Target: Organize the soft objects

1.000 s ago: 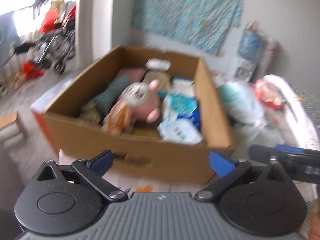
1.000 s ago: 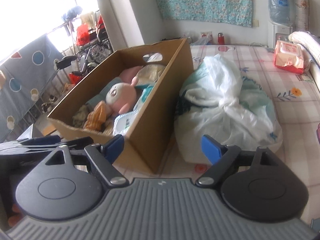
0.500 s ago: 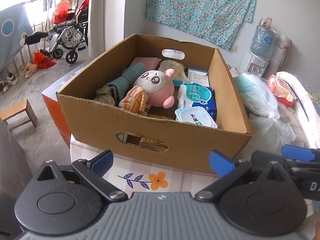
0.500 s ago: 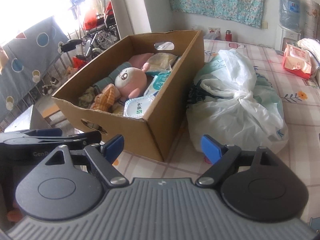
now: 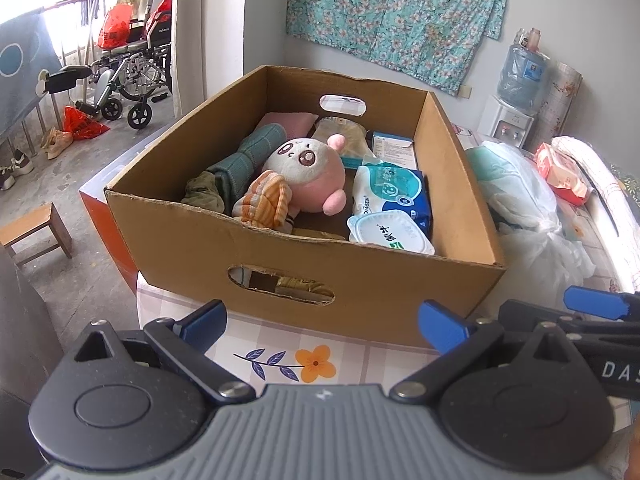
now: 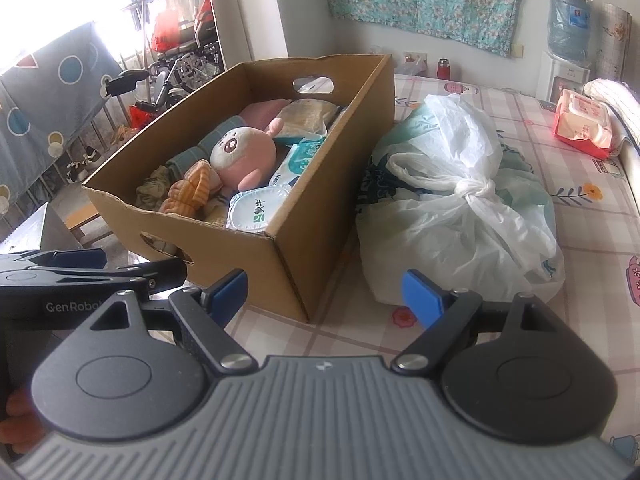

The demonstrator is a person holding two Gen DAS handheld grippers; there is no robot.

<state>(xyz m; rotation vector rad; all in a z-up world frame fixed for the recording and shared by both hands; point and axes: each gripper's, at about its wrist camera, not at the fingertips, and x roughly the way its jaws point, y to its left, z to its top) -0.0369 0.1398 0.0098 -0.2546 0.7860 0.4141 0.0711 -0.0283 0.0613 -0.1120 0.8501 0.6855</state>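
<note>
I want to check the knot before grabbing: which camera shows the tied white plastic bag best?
The right wrist view: the whole white plastic bag with its knot shows beside the box. The left wrist view catches only part of it, behind the box wall.

"GenRobo" on left tongs [image 6: 92, 280]

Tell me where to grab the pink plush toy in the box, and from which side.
Take the pink plush toy across its round body, coming from above: it lies on top of the pile in the cardboard box, whose walls block any sideways approach.
</note>
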